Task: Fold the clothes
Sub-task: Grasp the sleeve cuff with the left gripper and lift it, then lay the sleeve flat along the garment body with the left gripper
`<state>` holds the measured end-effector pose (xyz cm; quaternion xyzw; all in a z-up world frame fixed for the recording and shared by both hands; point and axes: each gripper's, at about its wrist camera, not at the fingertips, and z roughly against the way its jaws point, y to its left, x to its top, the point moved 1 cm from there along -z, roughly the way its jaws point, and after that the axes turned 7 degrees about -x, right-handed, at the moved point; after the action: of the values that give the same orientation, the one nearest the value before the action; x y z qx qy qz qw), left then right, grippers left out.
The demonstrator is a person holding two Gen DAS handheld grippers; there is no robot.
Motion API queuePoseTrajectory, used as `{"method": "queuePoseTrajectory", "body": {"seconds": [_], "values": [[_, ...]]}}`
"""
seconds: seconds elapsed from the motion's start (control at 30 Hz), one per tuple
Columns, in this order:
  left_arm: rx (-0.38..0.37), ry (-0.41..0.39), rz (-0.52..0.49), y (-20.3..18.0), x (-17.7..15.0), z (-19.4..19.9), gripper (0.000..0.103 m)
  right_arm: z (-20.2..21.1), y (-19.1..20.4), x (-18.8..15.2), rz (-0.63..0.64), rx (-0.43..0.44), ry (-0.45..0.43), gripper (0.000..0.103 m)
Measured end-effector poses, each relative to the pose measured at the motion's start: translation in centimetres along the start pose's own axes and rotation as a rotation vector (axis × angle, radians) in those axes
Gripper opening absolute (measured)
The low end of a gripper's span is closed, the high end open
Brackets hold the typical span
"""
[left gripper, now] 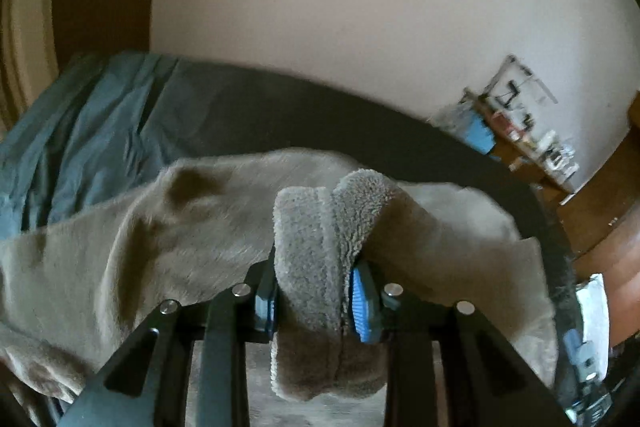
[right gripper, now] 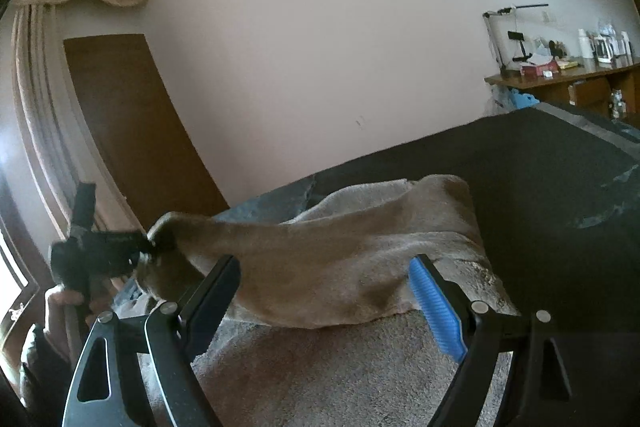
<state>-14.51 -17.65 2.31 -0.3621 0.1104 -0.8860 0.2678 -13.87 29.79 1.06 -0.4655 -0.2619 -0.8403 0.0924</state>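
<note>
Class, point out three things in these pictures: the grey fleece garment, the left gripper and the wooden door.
grey fleece garment [left gripper: 316,247]: left wrist view, bunched fold between the pads.
left gripper [right gripper: 148,247]: right wrist view, tips pinching the garment.
wooden door [right gripper: 132,115]: right wrist view, middle panel.

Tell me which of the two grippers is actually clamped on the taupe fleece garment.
The left gripper: a fold of the taupe fleece garment is pinched between its blue pads. The right gripper hangs wide open over the fabric, gripping nothing.

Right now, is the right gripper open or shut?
Open. The right gripper has its fingers spread wide, nothing between them, above the grey fleece garment.
</note>
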Motion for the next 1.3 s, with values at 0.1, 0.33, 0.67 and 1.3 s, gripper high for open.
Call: {"method": "queuePoseTrajectory", "body": {"seconds": [0.1,0.33,0.67,1.3], "values": [[0.057,0.034,0.016,1.3,-0.7,-1.4,0.051,-0.1,-1.0,0.2,-0.035,-0.045,-0.003,0.088],[0.163,0.029,0.04,3.2,-1.0,-1.4,0.082,-0.4,-3.9,0.8,-0.128,-0.149,0.0,0.088],[0.315,-0.131,0.029,3.7,-0.2,3.9,0.082,-3.7,0.0,-0.7,0.061,0.0,0.172,0.088],[0.212,0.113,-0.096,1.2,-3.3,-3.2,0.089,-3.9,-6.4,-1.3,-0.17,-0.214,0.23,0.088]]}}
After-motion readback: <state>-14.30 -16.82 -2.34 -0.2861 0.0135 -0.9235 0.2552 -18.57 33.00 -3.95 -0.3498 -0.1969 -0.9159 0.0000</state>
